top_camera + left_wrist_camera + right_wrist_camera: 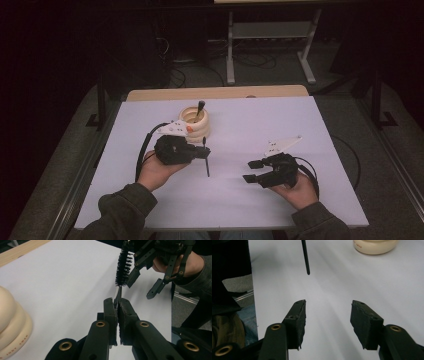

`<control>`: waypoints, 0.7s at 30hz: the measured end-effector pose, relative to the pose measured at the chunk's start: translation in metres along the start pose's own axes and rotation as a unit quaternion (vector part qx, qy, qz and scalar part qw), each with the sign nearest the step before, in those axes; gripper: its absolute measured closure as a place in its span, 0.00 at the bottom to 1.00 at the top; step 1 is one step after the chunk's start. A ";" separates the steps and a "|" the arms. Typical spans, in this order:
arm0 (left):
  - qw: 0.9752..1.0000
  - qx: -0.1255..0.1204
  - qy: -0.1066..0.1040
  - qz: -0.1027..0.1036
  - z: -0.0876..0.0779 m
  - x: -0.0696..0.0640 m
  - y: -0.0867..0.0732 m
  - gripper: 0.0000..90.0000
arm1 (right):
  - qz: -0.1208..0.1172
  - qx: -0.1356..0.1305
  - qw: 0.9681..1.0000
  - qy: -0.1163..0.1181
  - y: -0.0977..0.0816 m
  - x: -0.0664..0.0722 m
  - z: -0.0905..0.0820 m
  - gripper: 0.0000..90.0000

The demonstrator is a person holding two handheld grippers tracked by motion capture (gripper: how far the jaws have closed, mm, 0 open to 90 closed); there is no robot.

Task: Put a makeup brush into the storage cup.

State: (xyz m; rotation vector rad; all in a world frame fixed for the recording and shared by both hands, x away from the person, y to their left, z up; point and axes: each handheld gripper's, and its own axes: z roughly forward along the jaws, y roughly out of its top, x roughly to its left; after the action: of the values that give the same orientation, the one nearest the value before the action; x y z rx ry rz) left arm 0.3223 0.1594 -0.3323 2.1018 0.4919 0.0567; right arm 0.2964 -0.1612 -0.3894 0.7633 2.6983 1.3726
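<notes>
Brush pinched in the left gripper, right gripper empty beside it

Near the table's front edge, the right gripper stands half wide with nothing between its jaws; keep it off the bristles. Mid-table, the left gripper is clamped tight on the thin brush, which hangs above the sheet. Judged: hold that grip firm and lift the brush straight over the cream holder, toward the back edge, beside the tool already standing in it.
</notes>
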 end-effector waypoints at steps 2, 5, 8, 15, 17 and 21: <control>1.000 0.000 0.002 0.000 -0.002 0.002 0.000 0.96 | 0.001 0.000 1.000 -0.006 -0.002 -0.001 -0.002 0.49; 1.000 -0.001 0.003 -0.004 -0.003 0.002 0.000 0.95 | 0.003 -0.001 1.000 -0.008 -0.003 -0.001 -0.004 0.48; 1.000 -0.001 0.006 -0.003 -0.004 0.004 0.000 0.95 | 0.009 -0.004 1.000 -0.014 -0.006 -0.002 -0.007 0.46; 1.000 -0.002 0.010 -0.006 -0.007 0.007 0.000 0.96 | 0.018 -0.010 1.000 -0.023 -0.010 -0.005 -0.011 0.42; 1.000 -0.001 0.011 -0.005 -0.008 0.007 0.000 0.95 | 0.024 -0.012 0.999 -0.026 -0.013 -0.005 -0.014 0.41; 1.000 0.001 0.014 -0.008 -0.009 0.010 0.000 0.96 | 0.026 -0.015 0.999 -0.031 -0.016 -0.006 -0.016 0.40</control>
State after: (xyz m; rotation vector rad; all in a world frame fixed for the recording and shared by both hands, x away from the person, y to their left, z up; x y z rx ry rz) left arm 0.3293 0.1706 -0.3290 2.1009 0.5249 0.0767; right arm 0.2914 -0.1836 -0.3925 0.8650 2.6243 1.3722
